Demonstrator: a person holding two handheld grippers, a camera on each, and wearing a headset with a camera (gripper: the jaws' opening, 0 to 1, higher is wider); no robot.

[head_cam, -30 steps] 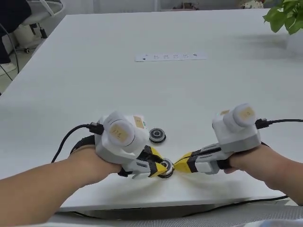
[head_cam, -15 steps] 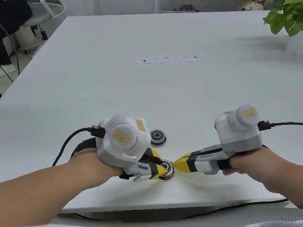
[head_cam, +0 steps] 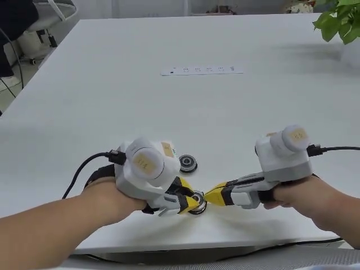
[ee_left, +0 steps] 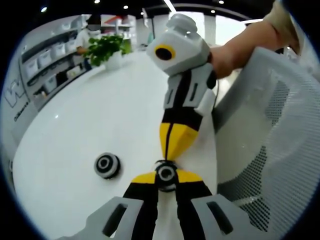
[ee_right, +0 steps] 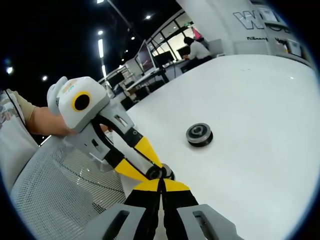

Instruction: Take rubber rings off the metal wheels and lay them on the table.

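Observation:
My left gripper (head_cam: 194, 202) is shut on a small metal wheel (head_cam: 197, 202) with a black rubber ring, holding it just above the table's near edge. In the left gripper view the wheel (ee_left: 166, 174) sits between my yellow fingertips. My right gripper (head_cam: 208, 196) is shut, and its pointed tips touch the wheel's rim from the right. Whether they pinch the ring I cannot tell. The right gripper view shows its closed jaws (ee_right: 161, 185) meeting the held wheel (ee_right: 161, 172). A second wheel (head_cam: 187, 162) with its black ring lies flat on the table just beyond.
A white power strip (head_cam: 202, 70) lies mid-table. A potted plant (head_cam: 339, 21) stands at the far right corner. The white table (head_cam: 169, 112) is bare between them. A mesh chair back (ee_left: 270, 150) is close behind the near edge. Cables trail from both grippers.
The left gripper has rolled slightly and shifted a little right. The held wheel, the right gripper and the second wheel stay where they were.

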